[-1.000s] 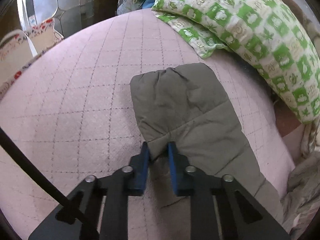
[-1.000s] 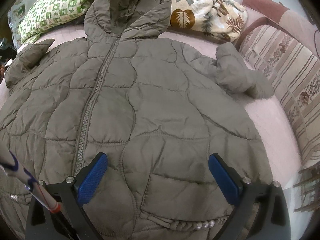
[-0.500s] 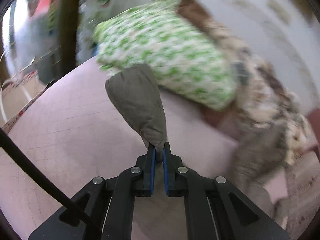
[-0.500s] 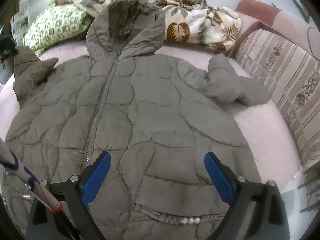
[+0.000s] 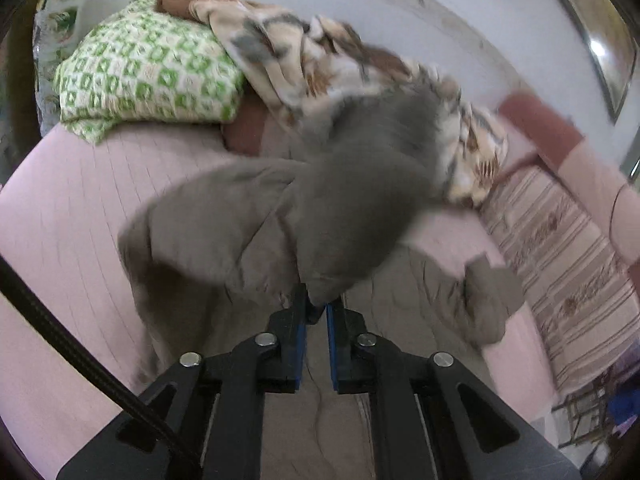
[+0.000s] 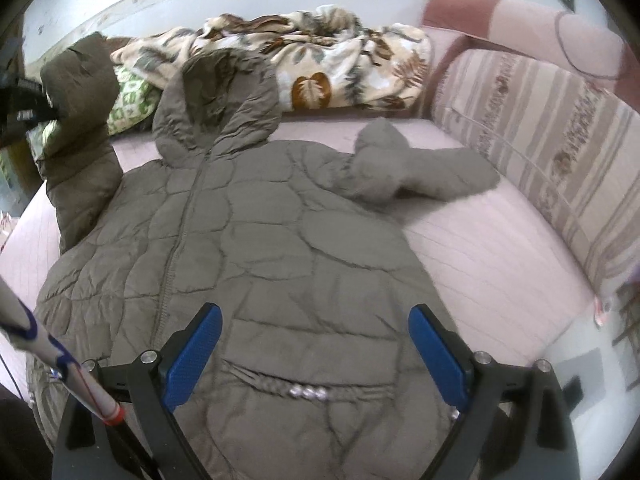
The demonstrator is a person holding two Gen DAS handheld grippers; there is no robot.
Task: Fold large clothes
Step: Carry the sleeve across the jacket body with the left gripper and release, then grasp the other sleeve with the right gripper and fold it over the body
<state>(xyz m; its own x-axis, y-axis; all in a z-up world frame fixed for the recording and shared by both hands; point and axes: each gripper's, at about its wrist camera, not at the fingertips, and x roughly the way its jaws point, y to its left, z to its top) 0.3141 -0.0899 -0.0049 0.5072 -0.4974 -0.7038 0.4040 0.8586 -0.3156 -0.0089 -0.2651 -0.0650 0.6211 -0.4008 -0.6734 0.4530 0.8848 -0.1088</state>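
A grey-green quilted hooded jacket [image 6: 280, 232] lies front up and zipped on the pink bed cover [image 6: 480, 248]. In the left wrist view my left gripper [image 5: 316, 312] pinches the cuff of the jacket's left sleeve [image 5: 352, 208], lifted and blurred over the jacket body [image 5: 224, 220]. Its jaws are starting to open with the cuff still between the pads. The right wrist view shows that raised sleeve [image 6: 80, 120] at the far left. My right gripper [image 6: 314, 344] hangs open above the jacket's lower front, holding nothing. The other sleeve [image 6: 420, 172] lies bunched out to the right.
A green checked pillow [image 5: 148, 76] and a crumpled leaf-print blanket [image 6: 320, 64] lie at the head of the bed behind the hood [image 6: 220, 100]. A striped cushioned backrest [image 6: 540, 152] runs along the right side. Bare pink cover shows to the right of the jacket.
My left gripper closed on the sleeve cuff, lifted it off the bed and swung it right toward the jacket body. My right gripper rose and drew back a little, still open.
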